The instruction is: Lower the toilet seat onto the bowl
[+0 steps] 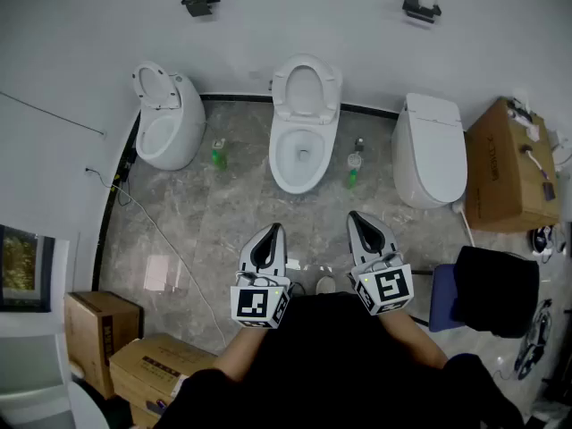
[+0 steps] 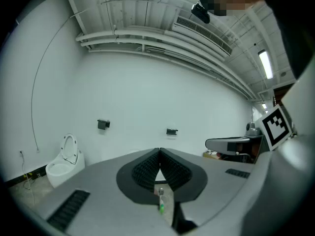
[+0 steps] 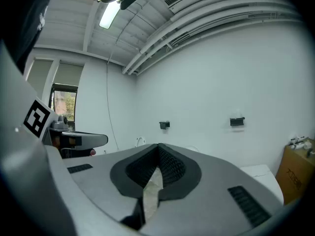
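Left tongs (image 1: pixel 274 231): held low in front of the person, tips pointing towards the toilets; the ribbed pads are pressed together with nothing between them.
Right tongs (image 1: pixel 357 217): level with the other pair and a little apart from it, also pressed together and holding nothing.
Toilet seat (image 1: pixel 306 90): on the middle toilet, standing upright against the white wall, well ahead of both pairs of tongs and touched by neither.
Bowl (image 1: pixel 302 161): open below the raised seat, straight ahead of the person.
Left toilet (image 1: pixel 166 123): nearer the corner, turned slightly inward, with its own seat raised too.
Right toilet (image 1: pixel 430 153): lid down flat over it.
Green bottles: one (image 1: pixel 218 155) on the floor between the left and middle toilets, another (image 1: pixel 353 175) just beside the middle bowl on its right.
Wall brackets: two dark fittings, one (image 1: pixel 200 4) above the left gap and one (image 1: pixel 420 8) above the right.
Cardboard boxes: a large one (image 1: pixel 502 170) beside the right toilet, and two more (image 1: pixel 100 332) stacked in the near left corner.
Floor (image 1: pixel 214 226): grey marbled tile, with a thin cable (image 1: pixel 161 239) trailing across it from the left wall.
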`<state>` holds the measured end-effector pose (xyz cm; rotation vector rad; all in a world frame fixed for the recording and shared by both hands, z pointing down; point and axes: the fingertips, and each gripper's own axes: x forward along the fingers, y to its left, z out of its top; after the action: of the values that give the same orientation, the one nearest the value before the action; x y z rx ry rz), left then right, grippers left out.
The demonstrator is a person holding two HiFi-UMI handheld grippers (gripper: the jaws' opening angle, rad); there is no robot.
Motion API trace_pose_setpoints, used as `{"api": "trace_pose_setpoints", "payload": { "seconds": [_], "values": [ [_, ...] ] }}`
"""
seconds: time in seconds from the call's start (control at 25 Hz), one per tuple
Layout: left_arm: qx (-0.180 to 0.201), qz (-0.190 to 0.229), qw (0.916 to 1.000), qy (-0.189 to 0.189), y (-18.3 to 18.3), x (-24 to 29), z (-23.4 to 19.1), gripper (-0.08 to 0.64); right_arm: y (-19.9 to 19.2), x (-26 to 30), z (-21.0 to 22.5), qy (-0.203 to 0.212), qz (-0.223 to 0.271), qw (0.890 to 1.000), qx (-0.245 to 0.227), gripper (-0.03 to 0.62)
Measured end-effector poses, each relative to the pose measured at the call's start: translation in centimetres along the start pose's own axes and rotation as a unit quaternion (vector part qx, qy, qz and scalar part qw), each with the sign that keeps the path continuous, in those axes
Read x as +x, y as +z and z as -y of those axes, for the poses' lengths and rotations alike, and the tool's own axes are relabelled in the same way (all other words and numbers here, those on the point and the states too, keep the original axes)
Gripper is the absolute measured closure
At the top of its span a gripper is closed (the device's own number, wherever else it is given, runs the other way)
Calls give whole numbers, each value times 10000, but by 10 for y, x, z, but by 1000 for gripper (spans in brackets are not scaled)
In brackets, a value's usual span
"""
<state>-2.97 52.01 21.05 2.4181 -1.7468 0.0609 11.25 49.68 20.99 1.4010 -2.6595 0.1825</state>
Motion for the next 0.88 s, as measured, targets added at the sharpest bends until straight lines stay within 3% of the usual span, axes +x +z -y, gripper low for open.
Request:
{"api": "trace_pose_setpoints", "payload": {
  "seconds": [0.48, 0.6, 0.8, 0.88],
  "values": [
    [2, -125, 9995, 282, -15, -6, 7, 545, -14, -19, 20, 206, 74, 9993, 298, 560],
    [32, -210, 9994, 260, -18, 0, 3, 545, -19, -19, 31, -7, 72, 9993, 360, 560],
    [36, -278, 9995, 160, -25, 25, -10, 545, -24, -10, 59, -719, 135, 9966, 378, 560],
    [11, -272, 9996, 63, -26, 40, -14, 545, -24, -1, 67, -785, 146, 9962, 349, 560]
  ]
}}
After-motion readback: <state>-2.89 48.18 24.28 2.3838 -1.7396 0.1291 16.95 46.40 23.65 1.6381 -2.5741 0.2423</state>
